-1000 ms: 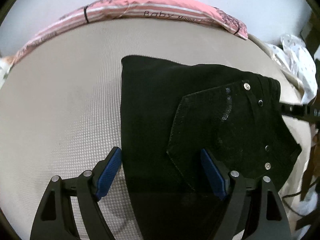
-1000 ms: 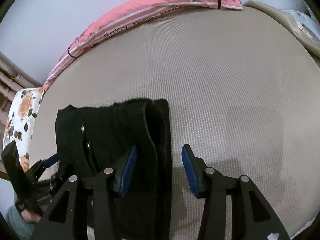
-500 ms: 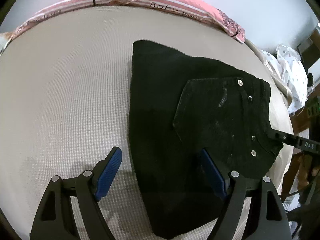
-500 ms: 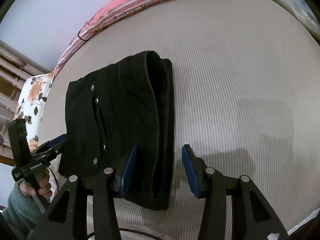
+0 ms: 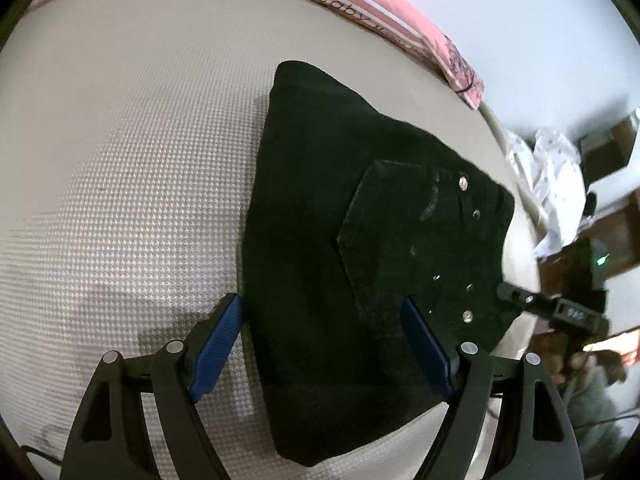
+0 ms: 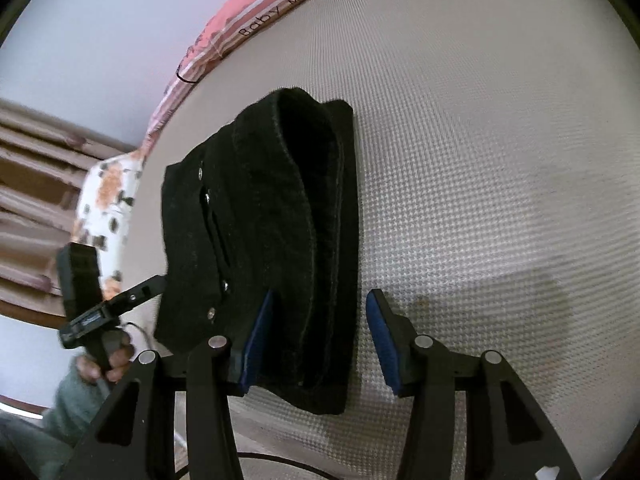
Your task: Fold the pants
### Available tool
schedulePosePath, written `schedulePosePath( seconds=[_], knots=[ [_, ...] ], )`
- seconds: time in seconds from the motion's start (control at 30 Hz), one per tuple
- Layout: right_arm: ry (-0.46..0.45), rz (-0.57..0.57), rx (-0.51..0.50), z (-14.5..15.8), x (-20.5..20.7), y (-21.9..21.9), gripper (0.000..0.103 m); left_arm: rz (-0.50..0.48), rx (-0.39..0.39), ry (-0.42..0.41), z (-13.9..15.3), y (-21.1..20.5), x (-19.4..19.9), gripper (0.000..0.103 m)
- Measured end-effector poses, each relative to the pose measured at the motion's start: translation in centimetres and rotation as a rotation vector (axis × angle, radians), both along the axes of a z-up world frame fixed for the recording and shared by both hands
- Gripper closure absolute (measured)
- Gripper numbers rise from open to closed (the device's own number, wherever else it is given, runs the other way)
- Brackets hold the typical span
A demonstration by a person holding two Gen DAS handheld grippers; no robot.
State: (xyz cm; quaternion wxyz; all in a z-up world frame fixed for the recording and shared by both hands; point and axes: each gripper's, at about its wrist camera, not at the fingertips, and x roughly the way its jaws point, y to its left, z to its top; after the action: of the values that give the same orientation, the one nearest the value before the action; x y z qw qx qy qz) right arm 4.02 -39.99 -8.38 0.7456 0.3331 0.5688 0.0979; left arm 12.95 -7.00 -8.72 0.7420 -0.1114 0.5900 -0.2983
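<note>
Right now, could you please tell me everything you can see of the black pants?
The black pants lie folded into a compact, thick stack on the beige textured mattress. The fabric looks like heavy denim. A stitched back pocket with silver rivets faces up; layered folded edges show in the right wrist view. Neither gripper grips them; both hover open above them.

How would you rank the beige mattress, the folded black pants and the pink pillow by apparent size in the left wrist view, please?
1. Beige mattress, which fills most of the view.
2. Folded black pants.
3. Pink pillow, farthest from the camera, so its true size is unsure.
</note>
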Motion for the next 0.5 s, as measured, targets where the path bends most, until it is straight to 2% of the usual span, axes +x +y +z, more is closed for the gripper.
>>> schedulePosePath(
  seconds=[0.13,0.37,0.5],
  knots=[
    [0.006,0.000,0.106,-1.1,0.4,-0.7,0.057,0.012,-0.079,0.072,-0.4,0.5,0.9,0.024],
    [0.030,0.044,0.156,-1.7,0.9,-1.1,0.059,0.013,-0.173,0.174,-1.1,1.7,2.6,0.025],
    [0.027,0.035,0.217,-2.3,1.1,-1.9,0.059,-0.010,-0.212,0.174,-1.3,1.9,3.1,0.025]
  ],
)
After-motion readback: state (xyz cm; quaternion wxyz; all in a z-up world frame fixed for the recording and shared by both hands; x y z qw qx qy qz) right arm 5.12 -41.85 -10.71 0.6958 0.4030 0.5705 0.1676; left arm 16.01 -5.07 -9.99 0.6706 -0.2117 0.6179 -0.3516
